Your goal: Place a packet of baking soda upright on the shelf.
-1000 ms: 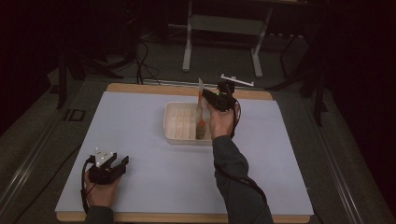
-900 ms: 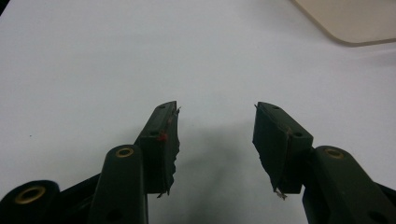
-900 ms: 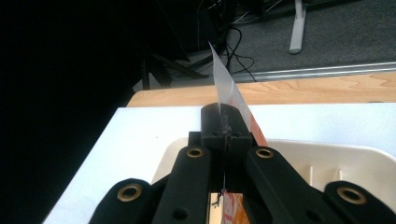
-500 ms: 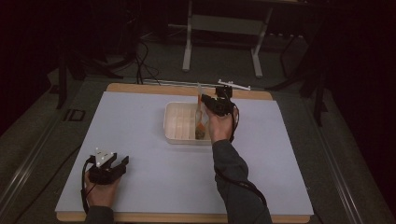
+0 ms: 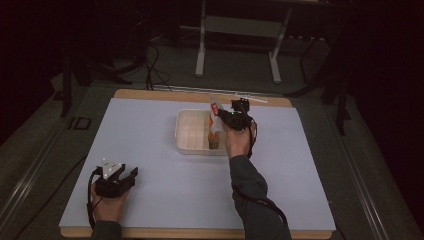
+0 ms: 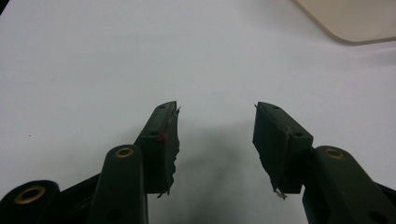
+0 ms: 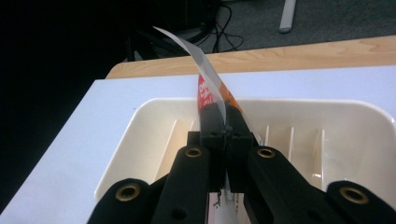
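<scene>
A thin, flat packet (image 7: 212,88), orange-red with white lettering and a pale silvery top strip that curls over, is held upright above the right end of a cream plastic tray (image 5: 192,131). In the high view its lower part (image 5: 215,135) is seen hanging down into the tray. The lettering is cut off by the jaws and cannot be read. The packet is pinched between the closed jaws of the right gripper (image 7: 225,122), which is held over the tray's near right side. The tray is ribbed inside and sits on a white table (image 5: 150,200). The left gripper (image 6: 215,135) is rested near the table's front left corner, jaws spread apart with nothing between them.
</scene>
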Demonstrator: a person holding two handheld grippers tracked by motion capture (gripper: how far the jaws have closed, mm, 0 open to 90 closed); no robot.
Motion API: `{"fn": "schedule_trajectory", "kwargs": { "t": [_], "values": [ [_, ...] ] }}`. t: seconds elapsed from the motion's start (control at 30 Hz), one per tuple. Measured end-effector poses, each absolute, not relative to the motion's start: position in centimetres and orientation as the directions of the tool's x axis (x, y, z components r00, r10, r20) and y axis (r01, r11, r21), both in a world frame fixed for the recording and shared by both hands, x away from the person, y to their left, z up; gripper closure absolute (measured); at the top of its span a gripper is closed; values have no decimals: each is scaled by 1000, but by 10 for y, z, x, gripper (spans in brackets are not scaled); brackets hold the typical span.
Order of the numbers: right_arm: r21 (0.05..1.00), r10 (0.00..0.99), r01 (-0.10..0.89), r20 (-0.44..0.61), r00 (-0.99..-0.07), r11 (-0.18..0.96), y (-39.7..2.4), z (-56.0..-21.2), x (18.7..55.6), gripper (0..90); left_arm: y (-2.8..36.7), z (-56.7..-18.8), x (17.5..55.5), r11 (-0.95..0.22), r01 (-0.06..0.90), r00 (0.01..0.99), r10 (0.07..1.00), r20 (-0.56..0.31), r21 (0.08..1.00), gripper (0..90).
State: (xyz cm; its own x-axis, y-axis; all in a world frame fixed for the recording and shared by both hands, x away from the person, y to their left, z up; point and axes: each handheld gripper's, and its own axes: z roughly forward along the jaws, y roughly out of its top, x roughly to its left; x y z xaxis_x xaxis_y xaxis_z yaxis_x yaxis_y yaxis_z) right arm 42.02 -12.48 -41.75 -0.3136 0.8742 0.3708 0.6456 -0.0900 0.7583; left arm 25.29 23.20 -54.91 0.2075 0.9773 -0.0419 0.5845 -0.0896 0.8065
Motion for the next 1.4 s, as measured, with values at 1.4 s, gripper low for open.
{"fn": "schedule_trajectory", "kwargs": {
  "t": [1.4],
  "values": [
    [823, 825, 567, 293, -483, 40, -148, -364, 398, 544, 232, -549, 253, -85, 582, 205, 978, -44, 809, 499]
  ]
}}
